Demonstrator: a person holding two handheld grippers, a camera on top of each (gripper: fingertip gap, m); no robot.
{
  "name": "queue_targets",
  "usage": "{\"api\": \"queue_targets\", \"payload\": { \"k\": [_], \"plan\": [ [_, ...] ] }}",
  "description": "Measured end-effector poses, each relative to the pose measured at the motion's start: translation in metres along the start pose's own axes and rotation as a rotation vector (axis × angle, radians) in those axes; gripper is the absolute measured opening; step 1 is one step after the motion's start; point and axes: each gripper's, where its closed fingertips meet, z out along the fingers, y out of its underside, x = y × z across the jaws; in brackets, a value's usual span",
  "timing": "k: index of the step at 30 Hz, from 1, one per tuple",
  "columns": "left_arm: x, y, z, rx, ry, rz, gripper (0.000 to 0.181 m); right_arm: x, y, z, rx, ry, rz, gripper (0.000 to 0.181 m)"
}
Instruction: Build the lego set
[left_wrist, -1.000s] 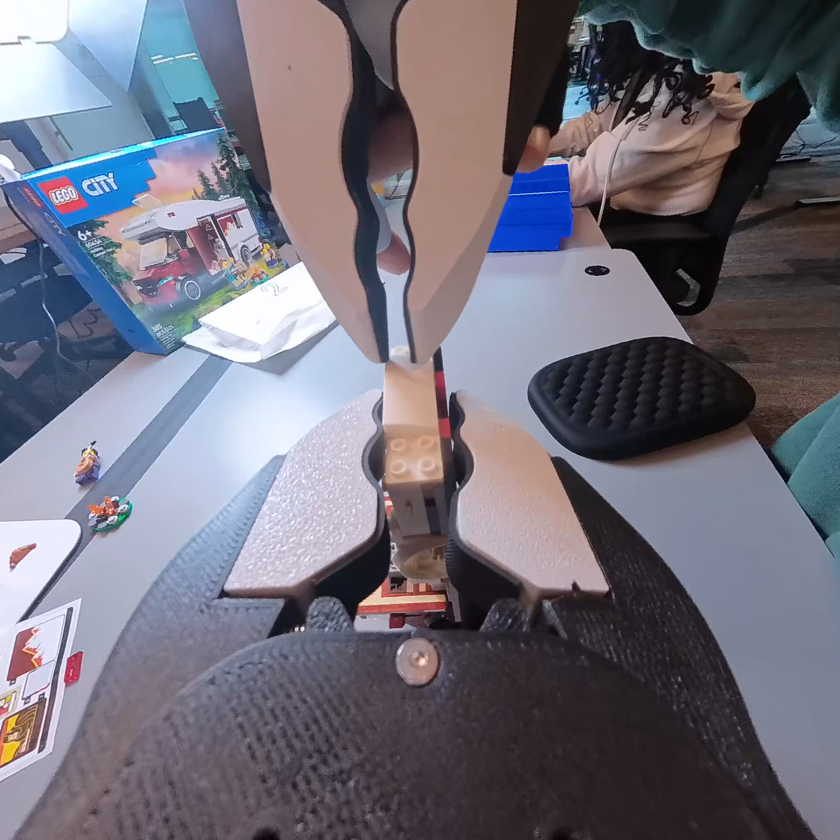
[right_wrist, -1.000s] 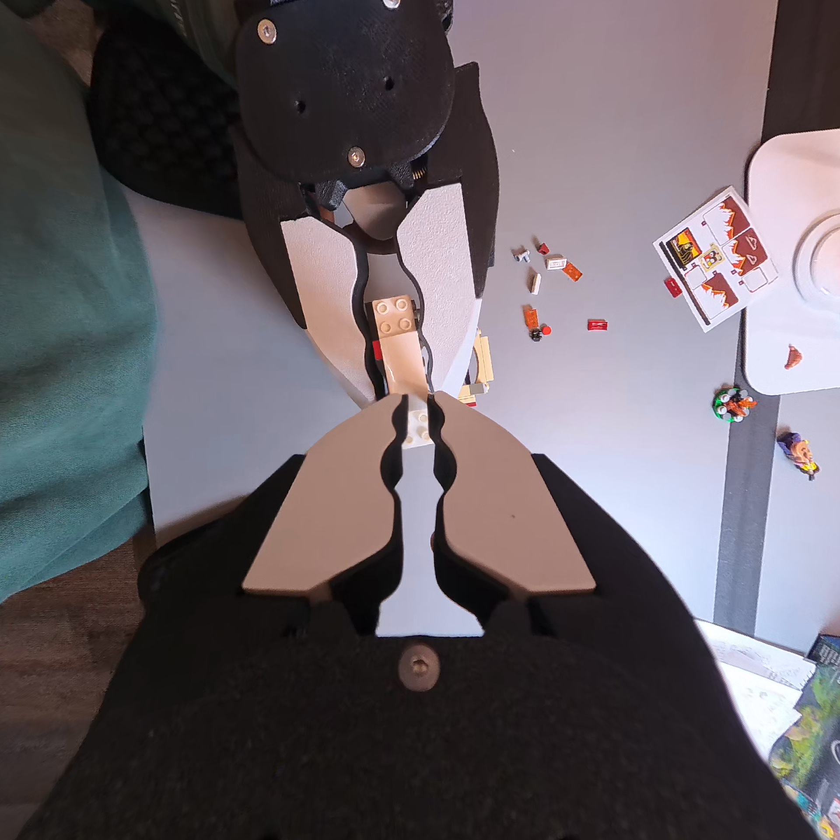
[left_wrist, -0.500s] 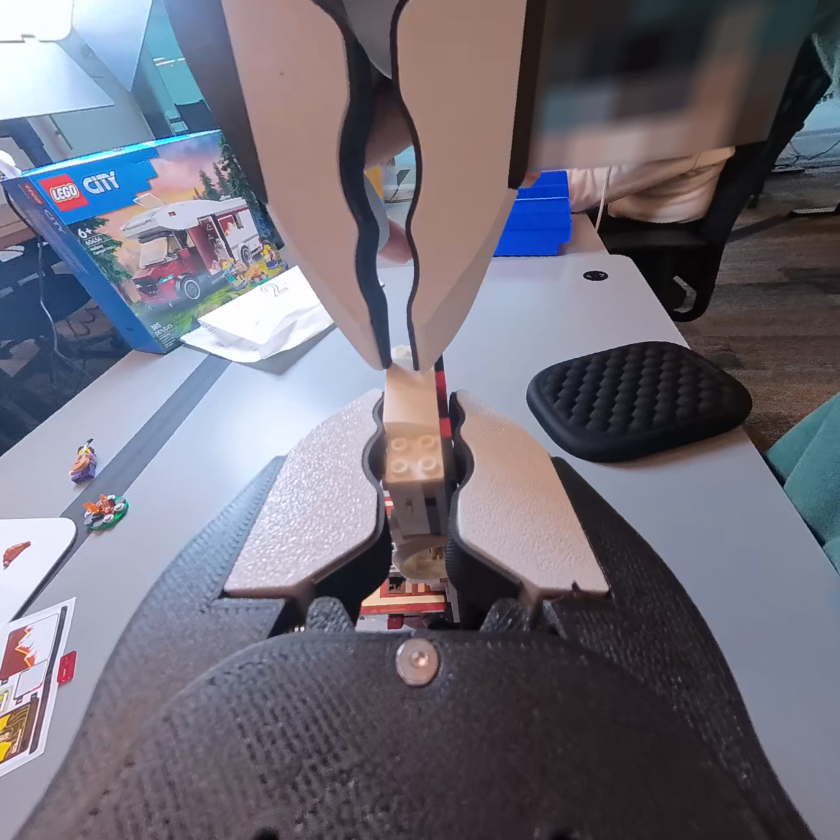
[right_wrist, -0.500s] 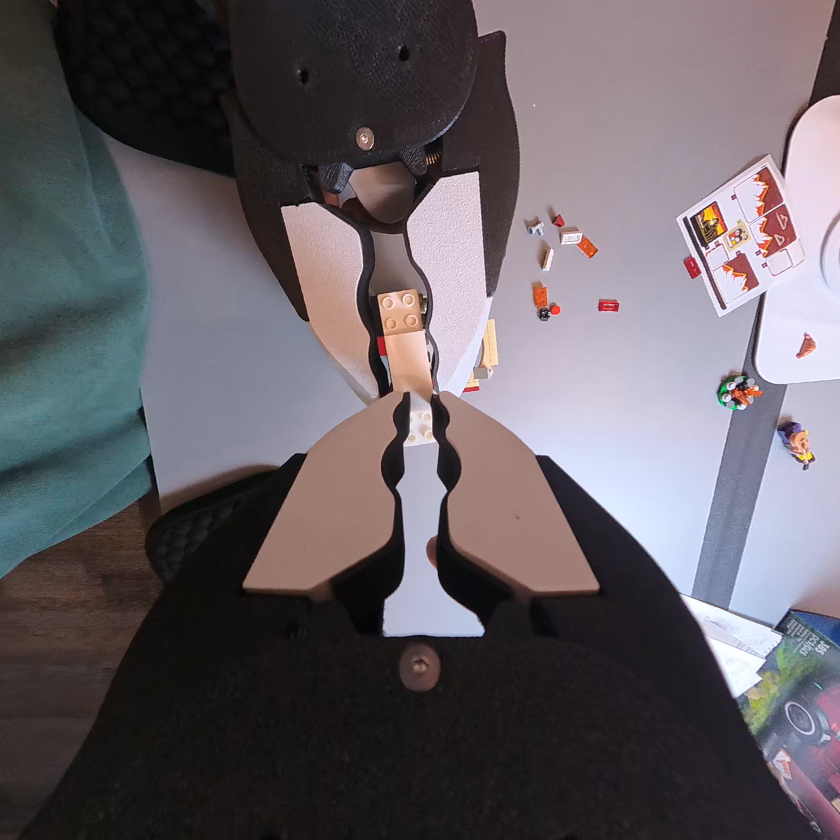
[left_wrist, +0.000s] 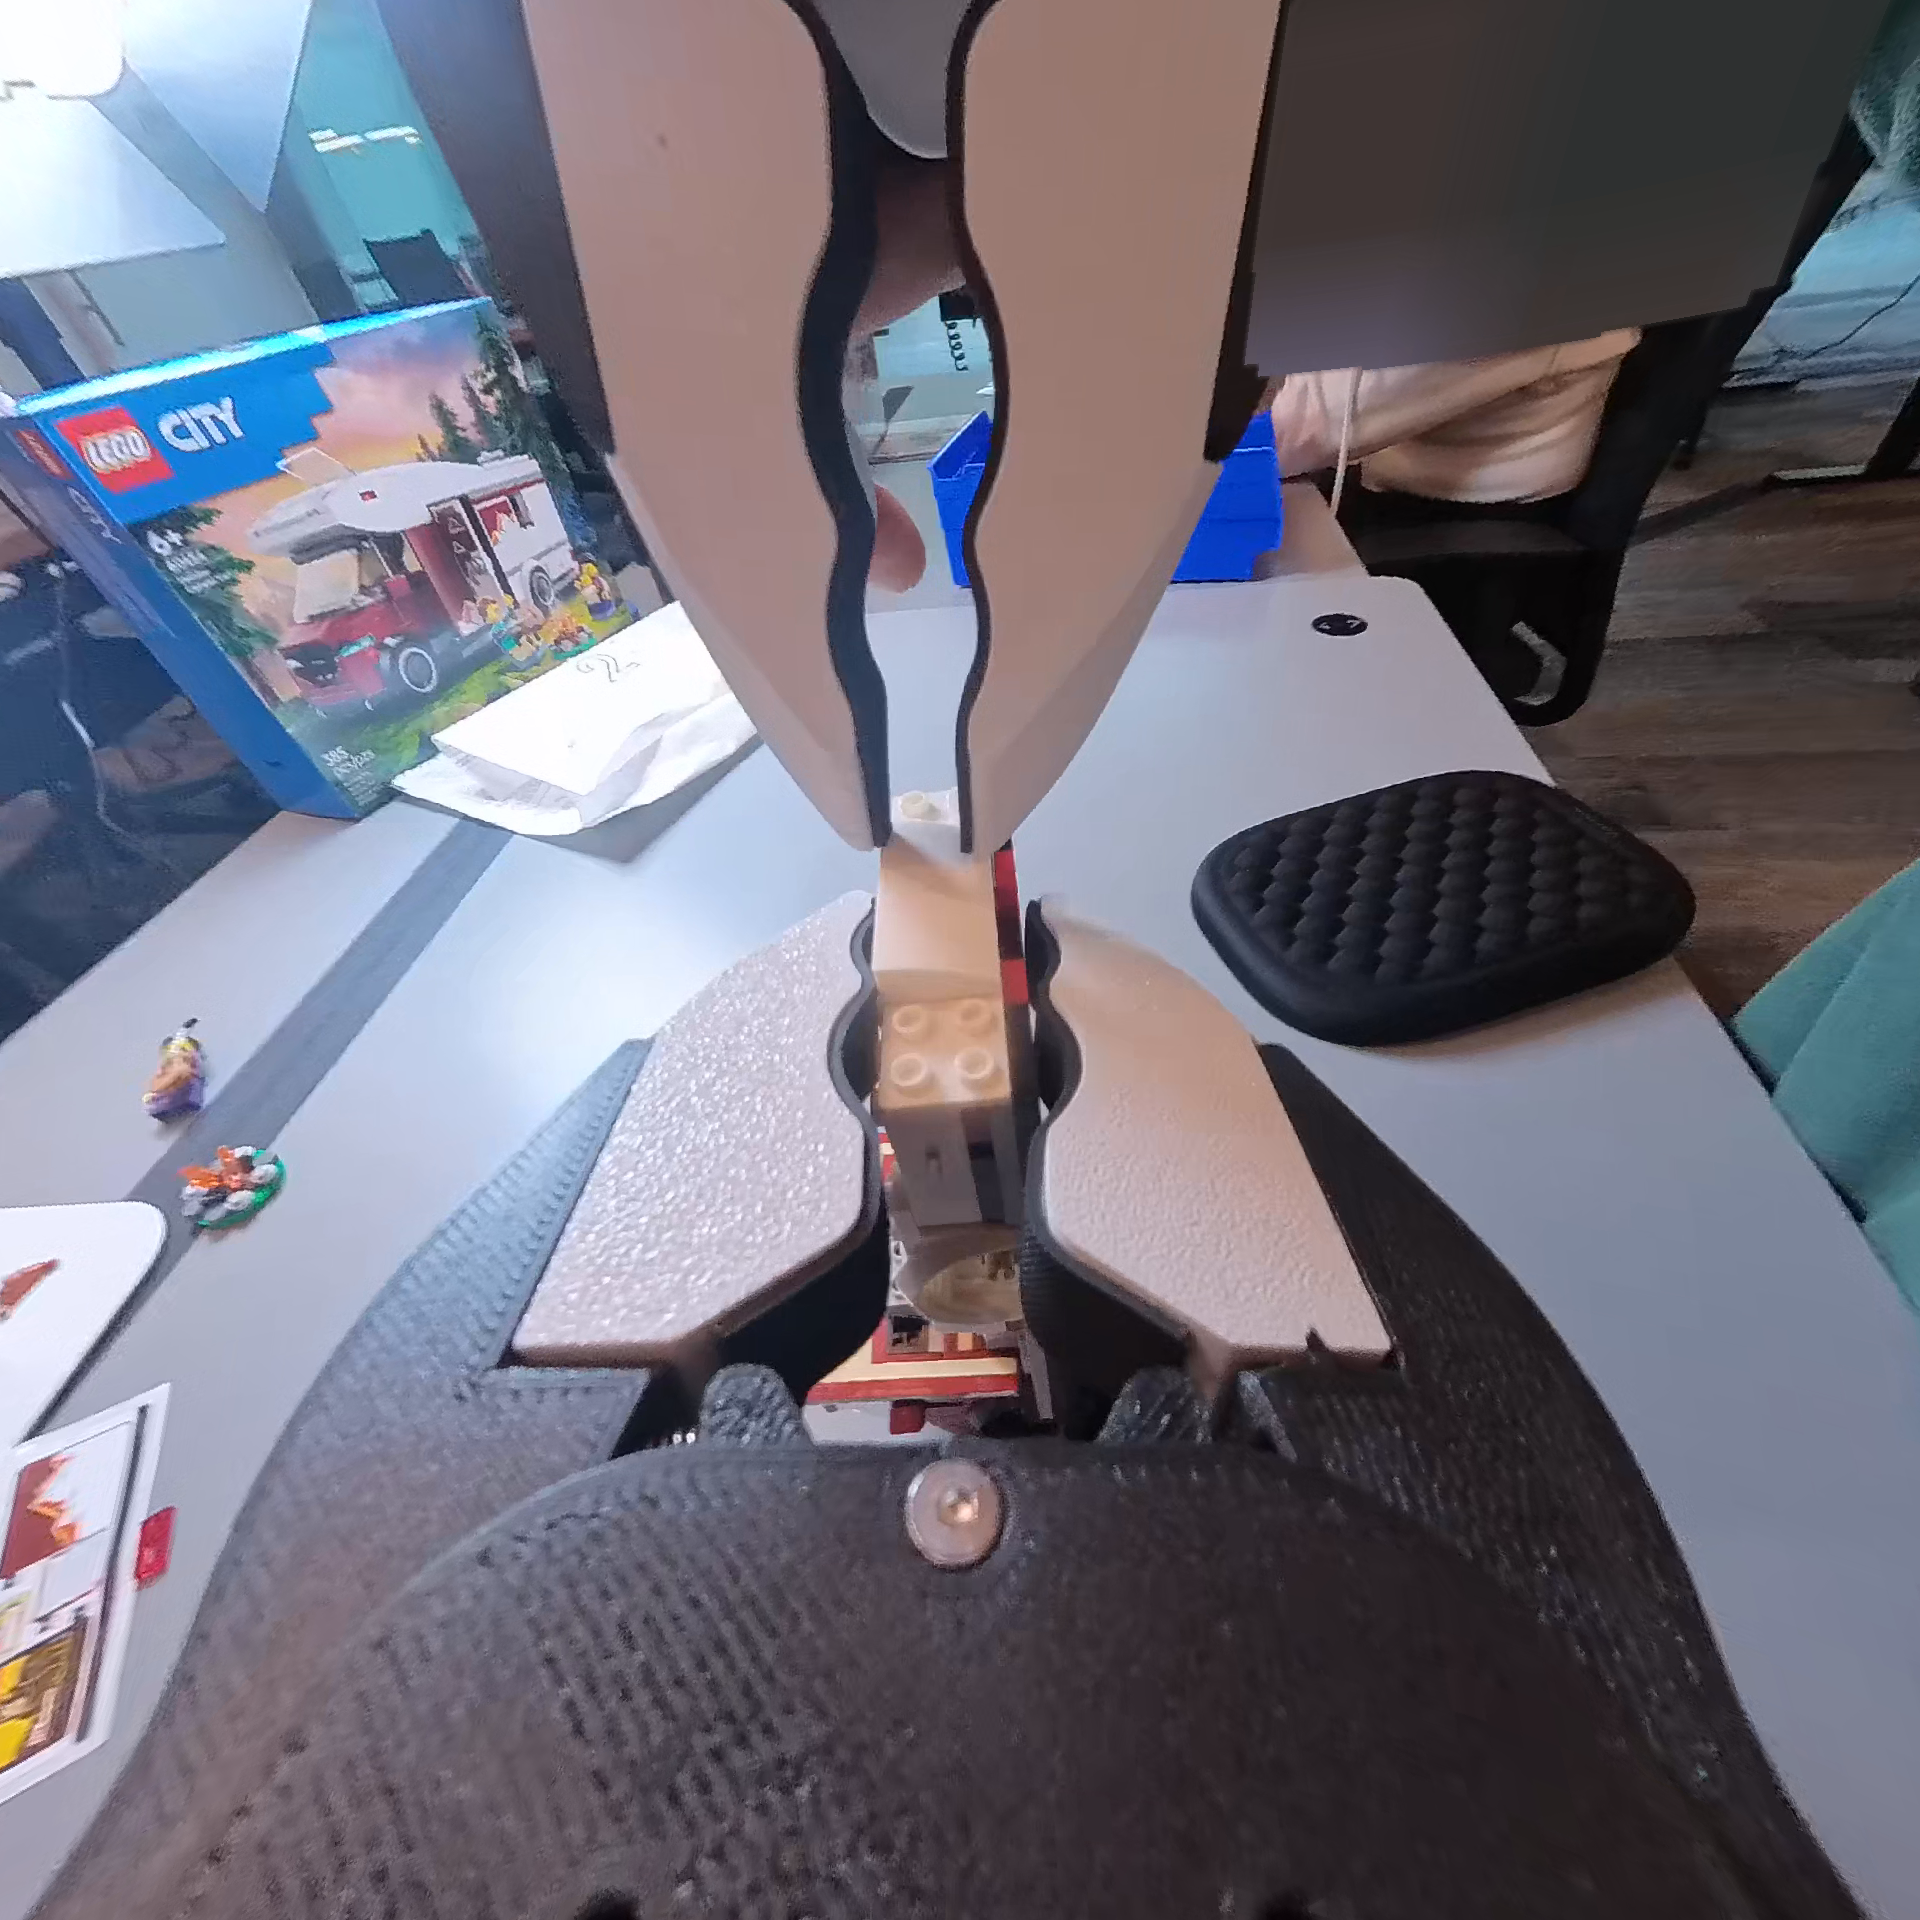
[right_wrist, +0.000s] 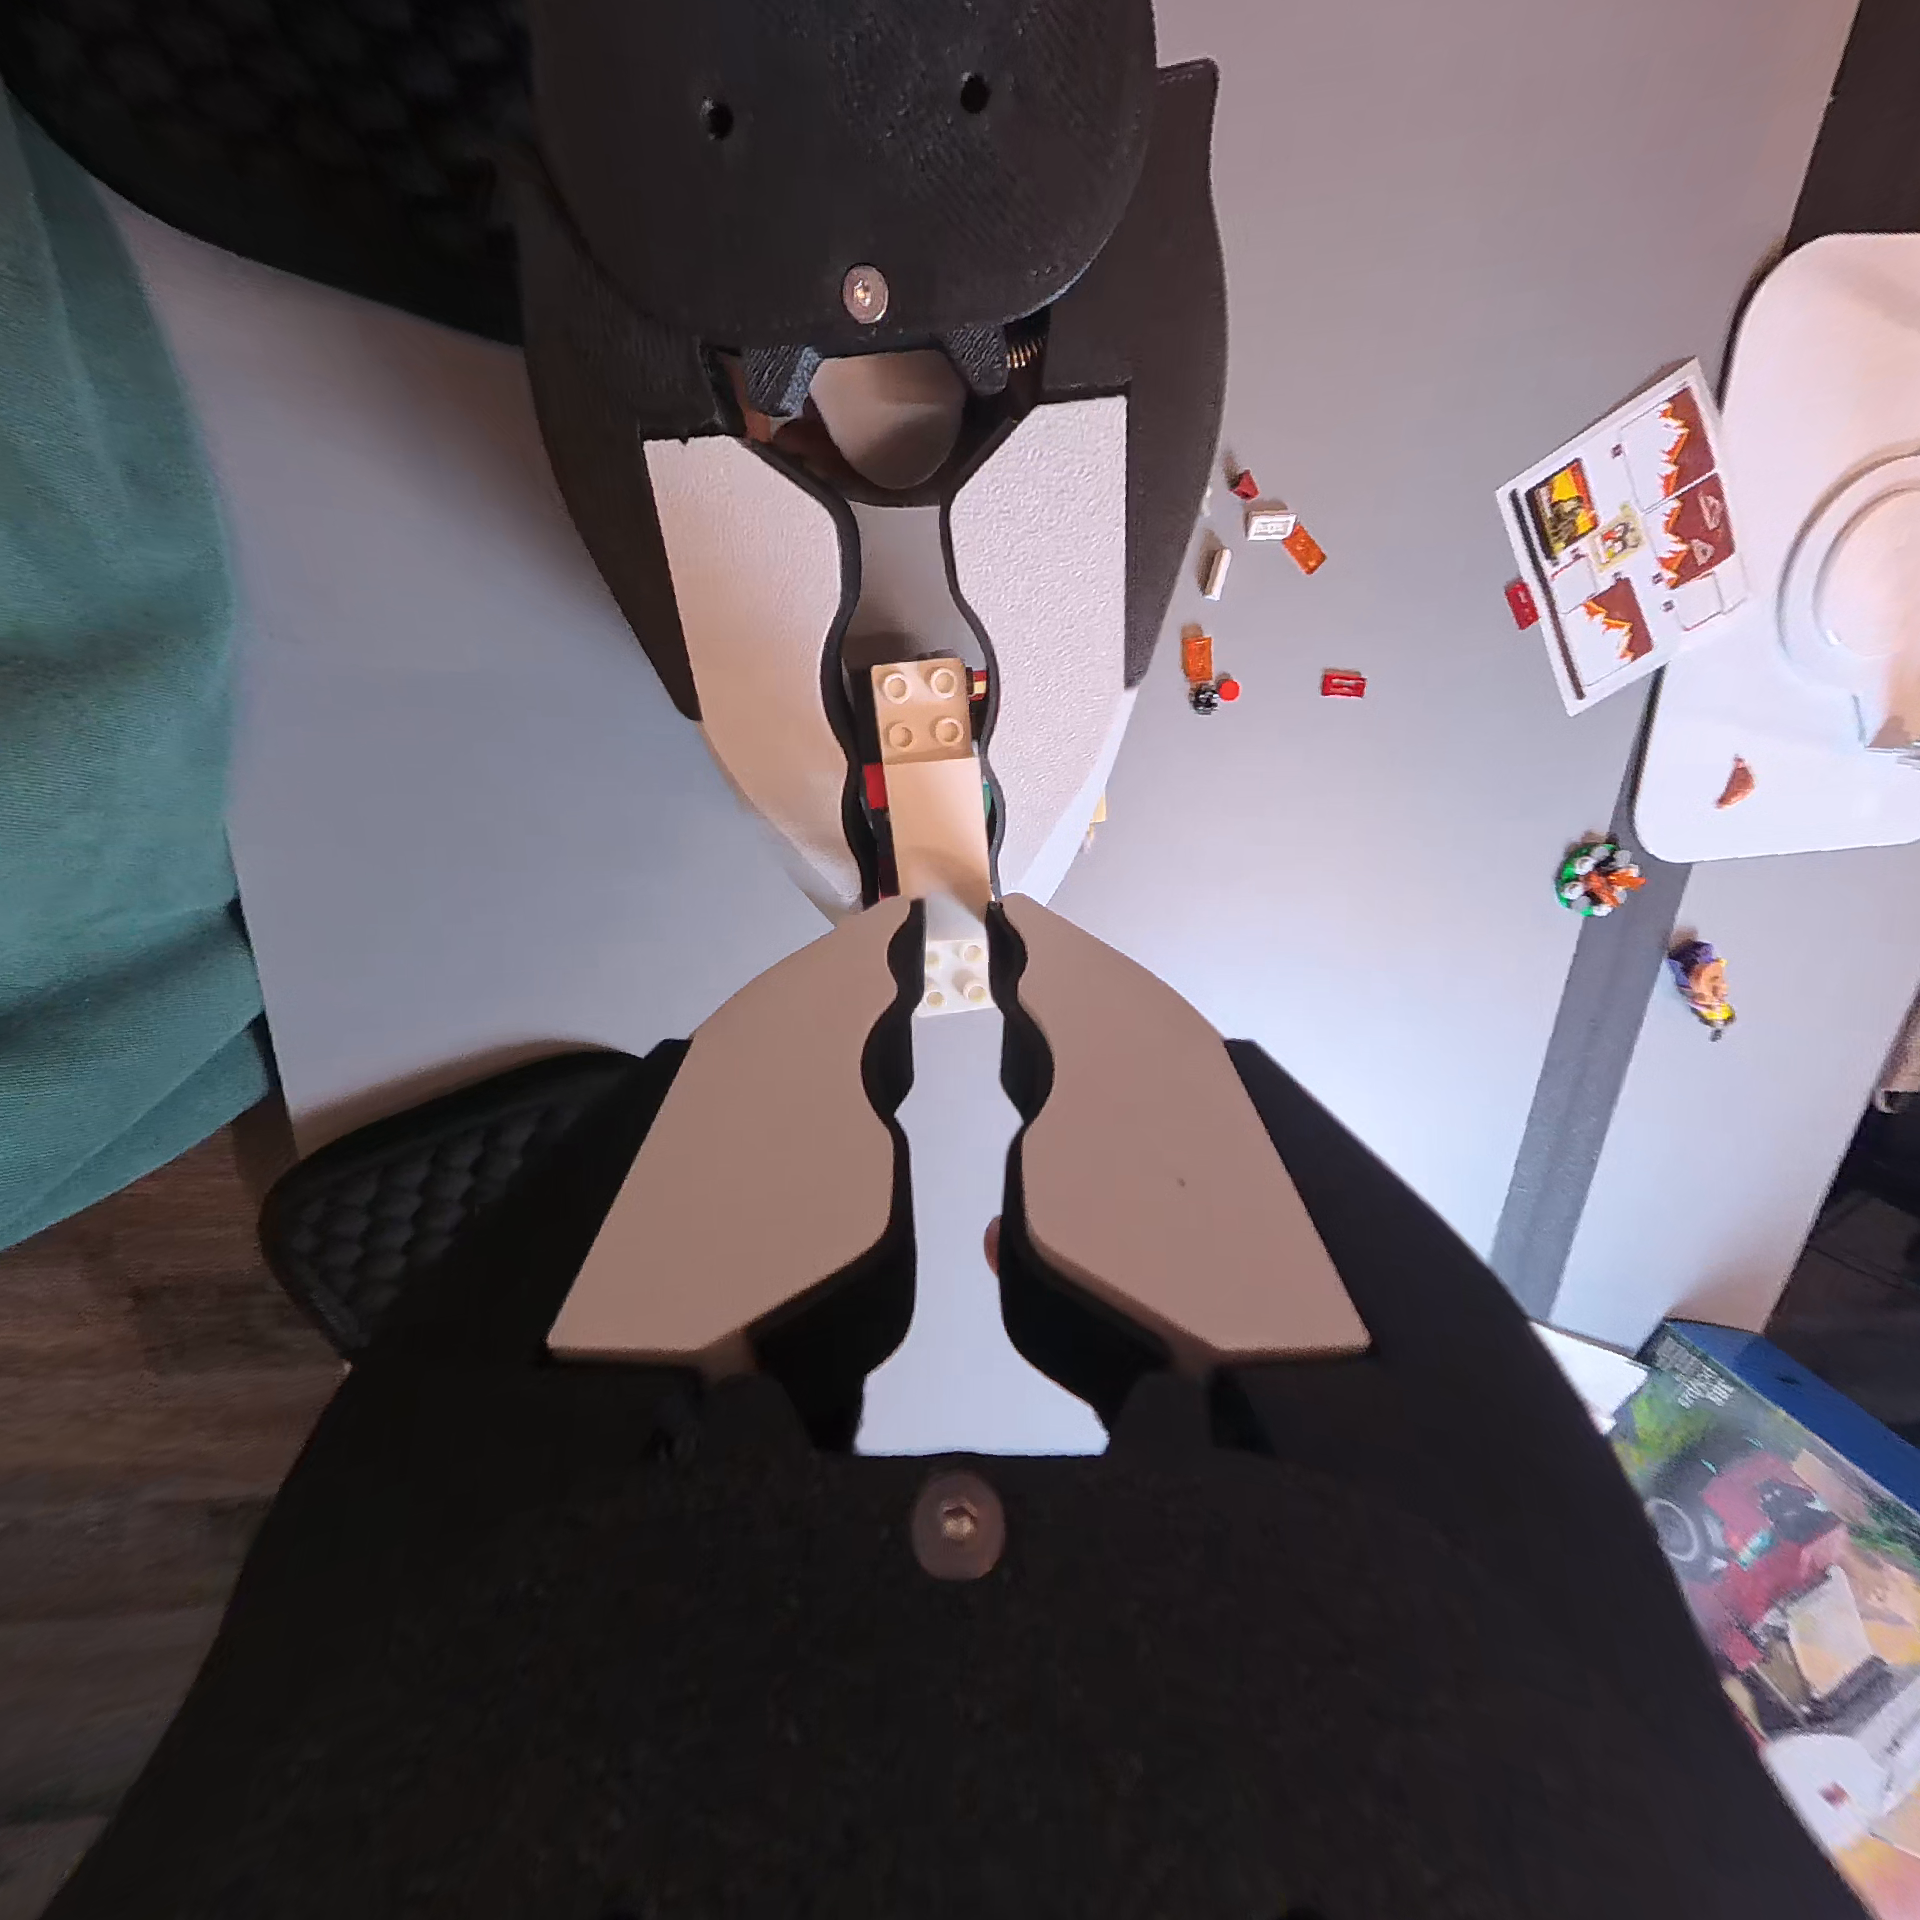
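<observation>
Nearest in the left wrist view, the left claw (left_wrist: 951, 935) is closed on a partly built lego assembly (left_wrist: 943, 1081), tan and grey with red trim, held above the grey worktop (left_wrist: 1351, 1195). A studded two-by-two top faces upward, with a smooth tan slope running forward from it.

Just beyond, the right claw (left_wrist: 923, 836) points back at the left one. Its tips pinch a small white brick (left_wrist: 928, 808), which touches the far end of the slope. In the right wrist view the same white brick (right_wrist: 958, 971) sits between the right claw's (right_wrist: 956, 914) tips, studs up.

Compared with a second ago, both claws have closed in on each other slightly while the white brick has stayed against the slope, so the joining step seems to be under way; whether the brick is seated cannot be told.

Farther off lie loose small pieces (right_wrist: 1273, 582), a sticker sheet (right_wrist: 1621, 530), a black cushioned pad (left_wrist: 1439, 904), a white paper bag (left_wrist: 597, 727) and the lego set box (left_wrist: 312, 551).
</observation>
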Motion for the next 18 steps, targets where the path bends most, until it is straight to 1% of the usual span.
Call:
{"api": "queue_targets", "payload": {
  "k": [1,2,3,5,11,15,18],
  "plan": [
    [0.0,0.001,0.0,-0.006,-0.01,0.019,0.028,0.0,0.0,0.0,0.001,0.013,-0.008,0.012],
    [0.001,0.005,-0.001,-0.029,-0.009,0.026,0.035,0.001,0.0,0.0,0.005,0.02,-0.011,0.012],
    [0.003,0.01,-0.002,-0.043,0.0,0.021,0.035,0.001,-0.001,0.0,0.013,0.016,-0.007,0.012],
    [0.002,0.012,-0.005,-0.034,-0.003,0.005,0.028,-0.001,-0.004,0.0,0.036,-0.001,0.008,0.015],
    [0.0,0.013,-0.006,-0.035,-0.004,-0.038,0.026,0.002,-0.016,-0.001,0.091,0.002,0.009,0.015],
    [-0.002,0.013,-0.006,-0.032,-0.02,-0.029,0.025,0.002,-0.015,0.003,0.07,0.008,-0.003,0.009],
    [-0.002,0.013,-0.005,-0.034,-0.02,-0.033,0.025,0.002,-0.014,0.003,0.05,0.009,-0.015,0.01]
  ]
}}
